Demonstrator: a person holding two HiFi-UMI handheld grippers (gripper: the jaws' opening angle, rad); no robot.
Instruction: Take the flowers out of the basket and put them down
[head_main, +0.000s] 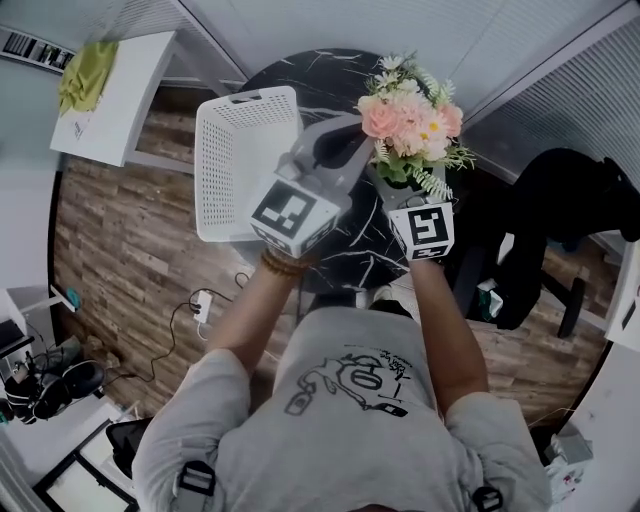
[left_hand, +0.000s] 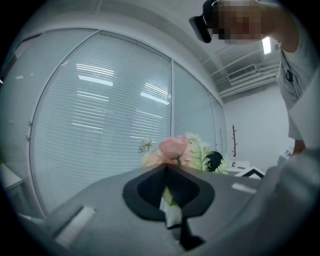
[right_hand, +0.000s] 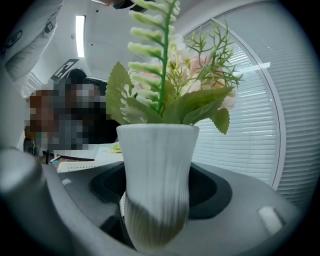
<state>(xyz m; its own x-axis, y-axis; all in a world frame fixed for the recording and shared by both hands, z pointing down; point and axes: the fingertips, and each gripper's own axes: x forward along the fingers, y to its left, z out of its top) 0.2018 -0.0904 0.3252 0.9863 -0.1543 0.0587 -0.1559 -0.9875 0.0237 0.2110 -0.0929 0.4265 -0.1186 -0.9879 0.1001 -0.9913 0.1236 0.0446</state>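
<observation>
A bunch of pink and white artificial flowers (head_main: 410, 120) stands in a white ribbed vase (right_hand: 157, 190). My right gripper (head_main: 397, 192) is shut on the vase's body and holds it upright in the air above the round black marble table (head_main: 330, 70). In the right gripper view the vase fills the space between the pads, with the leaves (right_hand: 170, 90) above. The white perforated basket (head_main: 235, 160) sits at the table's left side with nothing visible inside. My left gripper (head_main: 350, 125) points between the basket and the flowers, jaws together. Beyond its tips the flowers (left_hand: 175, 147) are visible.
A white desk (head_main: 125, 100) with a green cloth stands at the far left. A black chair (head_main: 560, 200) is at the right of the table. A power strip with cables (head_main: 200, 305) lies on the wooden floor. Window blinds (left_hand: 100, 115) run behind the table.
</observation>
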